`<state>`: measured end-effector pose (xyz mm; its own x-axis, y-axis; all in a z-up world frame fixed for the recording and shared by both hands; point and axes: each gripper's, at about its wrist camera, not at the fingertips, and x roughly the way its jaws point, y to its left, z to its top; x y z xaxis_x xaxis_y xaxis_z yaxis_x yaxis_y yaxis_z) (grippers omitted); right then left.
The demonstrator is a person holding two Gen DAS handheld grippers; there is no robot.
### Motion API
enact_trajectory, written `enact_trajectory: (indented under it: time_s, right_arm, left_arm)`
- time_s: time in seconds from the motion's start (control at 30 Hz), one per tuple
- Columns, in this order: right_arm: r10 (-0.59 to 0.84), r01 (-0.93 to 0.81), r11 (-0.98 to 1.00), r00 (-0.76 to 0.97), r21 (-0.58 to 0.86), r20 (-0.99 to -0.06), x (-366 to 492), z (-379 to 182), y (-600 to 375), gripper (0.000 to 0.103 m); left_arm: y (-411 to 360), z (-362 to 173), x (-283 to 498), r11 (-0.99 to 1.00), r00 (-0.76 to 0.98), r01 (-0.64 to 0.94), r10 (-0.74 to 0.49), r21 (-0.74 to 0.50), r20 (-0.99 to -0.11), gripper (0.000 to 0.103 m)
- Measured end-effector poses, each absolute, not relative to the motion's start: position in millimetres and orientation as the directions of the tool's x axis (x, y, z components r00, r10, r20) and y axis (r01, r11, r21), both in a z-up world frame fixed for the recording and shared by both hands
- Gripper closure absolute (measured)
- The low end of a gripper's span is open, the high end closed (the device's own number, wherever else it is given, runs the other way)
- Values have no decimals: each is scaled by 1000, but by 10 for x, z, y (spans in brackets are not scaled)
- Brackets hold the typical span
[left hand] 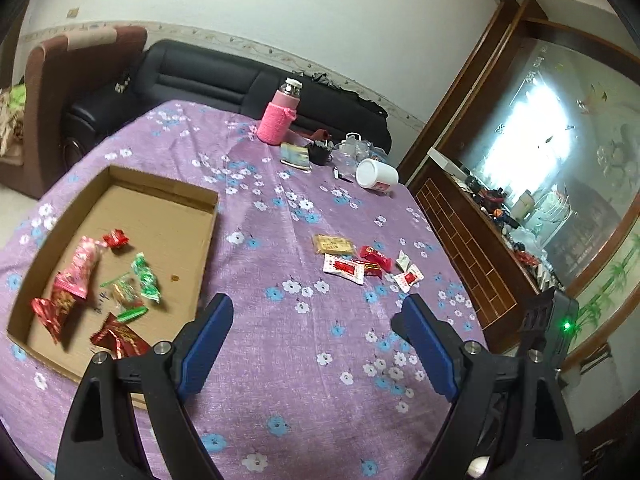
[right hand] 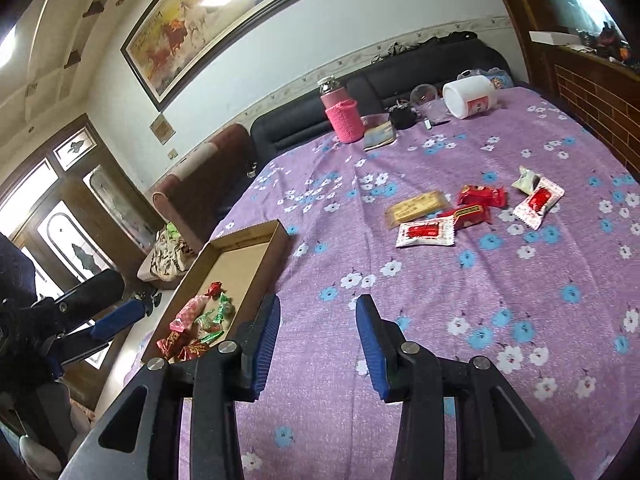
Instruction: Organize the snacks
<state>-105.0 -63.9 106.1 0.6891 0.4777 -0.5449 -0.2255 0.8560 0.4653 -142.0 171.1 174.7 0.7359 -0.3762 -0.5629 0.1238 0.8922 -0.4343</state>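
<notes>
Nearest: left gripper (left hand: 316, 320), blue pads spread wide, nothing btwn them, hovering over purple floral tablecloth (left hand: 304, 360). Right gripper (right hand: 318, 320), jaws apart but narrower, also empty, above same cloth w/ left finger tip close to the box edge. No earlier view given, so only the current stance told.

Just left of both: 1 shallow cardboard box (left hand: 200, 240), open top, resting on the cloth near the table's left edge. Inside, bunched at the near end: approx 7 wrapped snacks (count rough, some overlap & blur) — 1 long pink pack (left hand: 82, 266), 1 small red candy (left hand: 115, 238) just beyond it, 3 green-wrapped pcs (left hand: 146, 278), 2 dark red packs (left hand: 120, 340) nearest the rim. Far half of box bare, 1 small brown spot on its floor.

Mid-table, well apart from the box, to the right: loose cluster of 7 snacks still on the cloth — 1 tan flat packet (right hand: 418, 207), 2 white-and-red sachets (right hand: 426, 232), 2 red wrapped pcs (right hand: 482, 196), 1 small pale packet (right hand: 526, 182); 7th, a thin red/gold bar, btwn them.

Far edge: 1 bottle in pink knit sleeve (left hand: 278, 114) upright, 1 small booklet (left hand: 296, 156) beside it, 1 dark small item (can't tell what), clear glassware, 1 white tub (left hand: 376, 176) lying on its side.

Beyond table: 1 black sofa (left hand: 208, 76), 1 brown armchair (left hand: 60, 80), 1 framed horse painting (right hand: 208, 20) on the wall.
</notes>
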Motion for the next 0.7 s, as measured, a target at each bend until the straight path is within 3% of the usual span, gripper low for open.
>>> enact_trajectory:
  time_s: [0.5,0.7]
  right_arm:
    - [443,-211,872,721,441,-532,-1198,1214,-724,60]
    - [419,-198,889,717,414,-557,-1163,1165,-756,60]
  left_arm:
    - [1820,2149,-1754,883,800,182,-388,-432,-457,17]
    - [1778,2053,-1704,893,787,182,-383,-411,-484,17]
